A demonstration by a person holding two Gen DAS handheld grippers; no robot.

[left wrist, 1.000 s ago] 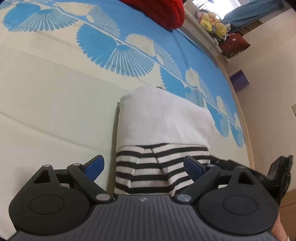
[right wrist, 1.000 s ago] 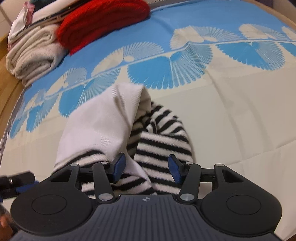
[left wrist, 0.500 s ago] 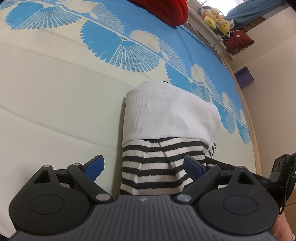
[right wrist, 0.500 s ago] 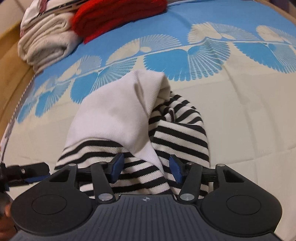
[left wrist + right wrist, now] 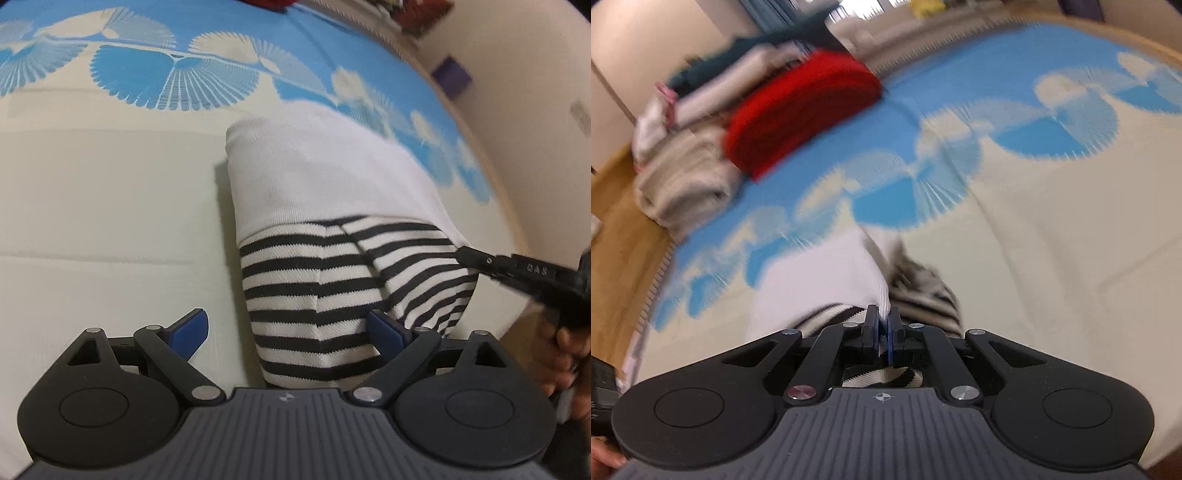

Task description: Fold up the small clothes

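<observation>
garment: small striped top [image 5: 347, 291] with a white half folded over it, lying on the bedspread [image 5: 103, 206] right in front of the left gripper [image 5: 286, 330]; its striped end reaches in between that gripper's fingers

right gripper: right gripper [image 5: 882, 326] has its blue pads pinched together on the near edge of the cloth, white and striped layers both caught by the looks of it (view's pretty blurry)

left gripper: fingers spread wide, straddling the striped hem, nothing gripped

step: looks like mid-fold, one side grabbed, the other not yet

next move: probably the left one needs to close on its hem corner so both edges carry over evenly

further out: red knit [image 5: 801, 110] and a pile of pale folded stuff [image 5: 683, 177] far ahead-left of the right gripper
</observation>
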